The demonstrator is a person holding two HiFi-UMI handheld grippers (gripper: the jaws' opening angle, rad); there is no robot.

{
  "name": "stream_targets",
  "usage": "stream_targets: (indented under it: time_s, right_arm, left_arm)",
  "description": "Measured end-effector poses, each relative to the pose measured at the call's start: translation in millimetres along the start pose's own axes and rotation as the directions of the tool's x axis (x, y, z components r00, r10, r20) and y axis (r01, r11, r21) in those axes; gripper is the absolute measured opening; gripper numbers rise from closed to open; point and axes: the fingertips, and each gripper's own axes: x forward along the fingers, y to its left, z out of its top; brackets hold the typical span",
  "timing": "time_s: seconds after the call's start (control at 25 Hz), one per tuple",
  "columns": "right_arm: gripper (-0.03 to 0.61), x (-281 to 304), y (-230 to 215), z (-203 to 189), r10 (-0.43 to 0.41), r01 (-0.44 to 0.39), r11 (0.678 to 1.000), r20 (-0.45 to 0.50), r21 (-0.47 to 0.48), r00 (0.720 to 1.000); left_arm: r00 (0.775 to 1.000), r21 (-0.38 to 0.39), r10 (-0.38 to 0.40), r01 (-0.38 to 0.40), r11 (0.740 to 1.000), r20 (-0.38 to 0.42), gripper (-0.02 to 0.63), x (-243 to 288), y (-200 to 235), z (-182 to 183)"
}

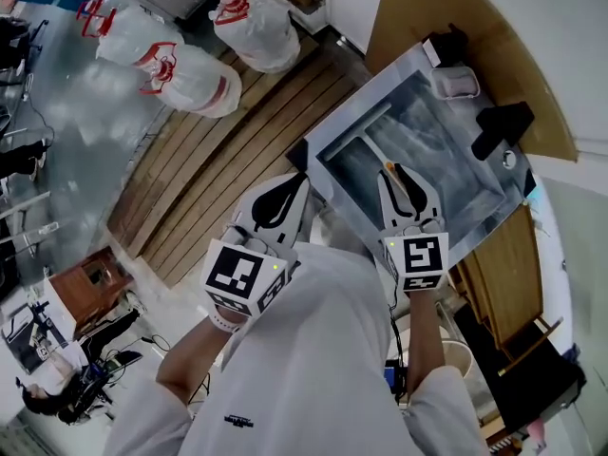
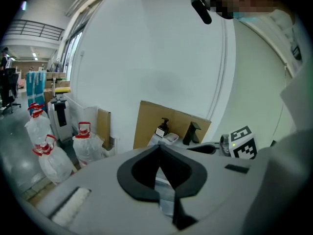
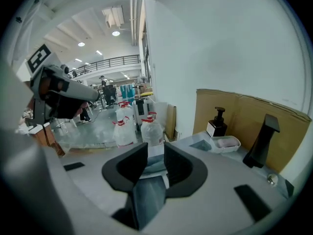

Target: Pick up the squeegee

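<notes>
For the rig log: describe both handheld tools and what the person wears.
The left tool and right tool match: pale grey bodies, black jaws tapering to points. Each carries a white cube with black square markers and a green light. The person wears a white shirt with small dark print.

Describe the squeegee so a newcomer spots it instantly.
Find the steel sink backed by brown cardboard. Flat in its basin, just ahead of the right hand-held gripper, lies the squeegee: a pale T with a long blade and thin orange-tipped handle, unlike the soap dish and black tap up on the rim.
</notes>
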Motion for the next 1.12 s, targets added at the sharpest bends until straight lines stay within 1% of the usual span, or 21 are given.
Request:
stream_targets:
  time_s: [0.16,0.44,0.6,0.84,1.12]
  right_arm:
    - [0.074,17.7,-5.6,-16.1,0.018,-0.02,0.999,-0.057,-0.039,0.998]
    - [0.074,51.0,-14.0,-49.6,0.05,-0.056,0.997,-0.134,-0.044,0.99]
    - [0.075,74.5,-18.5,-72.3,0.059,-0.073,0.995,-0.174,-0.073,0.983]
    - [0.087,105.0,-22.1,-110.6,0.091,-0.117,0.989,-0.255,-0.087,0.963]
    - [0.087,132.4,-25.8,-150.4,0.115,-0.156,0.984,-0.358,-0.089,0.927]
  left_arm:
    - [1.0,-0.016,-0.012,0.012,1.0,-0.026,0.005,13.7,3.2,-12.2]
    - [0.998,-0.036,-0.027,0.025,0.999,-0.057,0.005,42.6,12.5,-30.0]
    - [0.997,-0.042,-0.033,0.03,0.999,-0.069,0.005,59.5,21.5,-40.2]
    - [0.994,-0.058,-0.049,0.043,0.997,-0.101,0.005,83.2,26.8,-60.2]
    - [0.985,-0.106,-0.072,0.055,0.993,-0.158,0.005,107.4,22.6,-94.8]
